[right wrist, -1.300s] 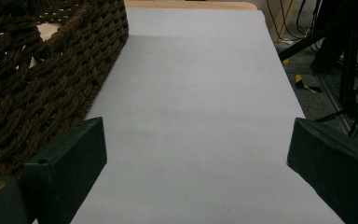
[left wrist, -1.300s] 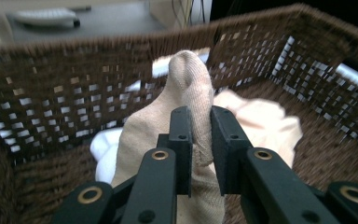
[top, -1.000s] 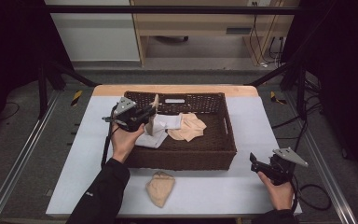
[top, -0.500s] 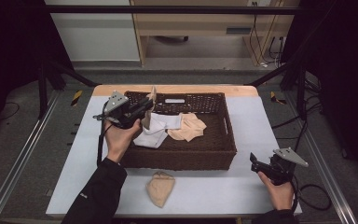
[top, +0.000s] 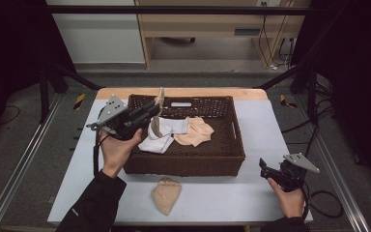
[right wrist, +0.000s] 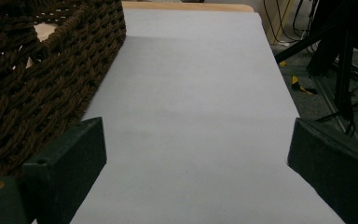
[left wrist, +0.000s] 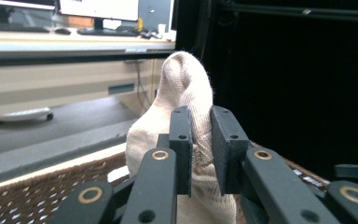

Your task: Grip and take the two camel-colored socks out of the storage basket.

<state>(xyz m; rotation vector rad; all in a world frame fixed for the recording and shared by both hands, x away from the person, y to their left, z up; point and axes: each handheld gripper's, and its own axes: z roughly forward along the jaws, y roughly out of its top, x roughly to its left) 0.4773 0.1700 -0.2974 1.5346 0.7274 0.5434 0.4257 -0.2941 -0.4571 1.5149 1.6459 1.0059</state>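
Beige sock (left wrist: 186, 88): it is pinched between the two black jaws of the left gripper (top: 150, 109). Its top pokes up past the jaw tips and the rest hangs down below them.
Left gripper: its jaws are squeezed on the sock. It is up in the air over the left end of the basket (top: 188, 163), with the basket below and in front of it.
Right gripper (top: 264, 167): its jaws are wide apart with nothing between them. It sits low over the grey table (right wrist: 191, 116).
Brown basket: it is made of woven strands. It is to the left of the right gripper, a little way off.
In the basket: a white cloth (top: 159, 140) and a peach cloth (top: 195, 133) lie under and past the left gripper.
Another beige sock (top: 165, 194): it lies on the table in front of the basket, between the two grippers and nearer the person.
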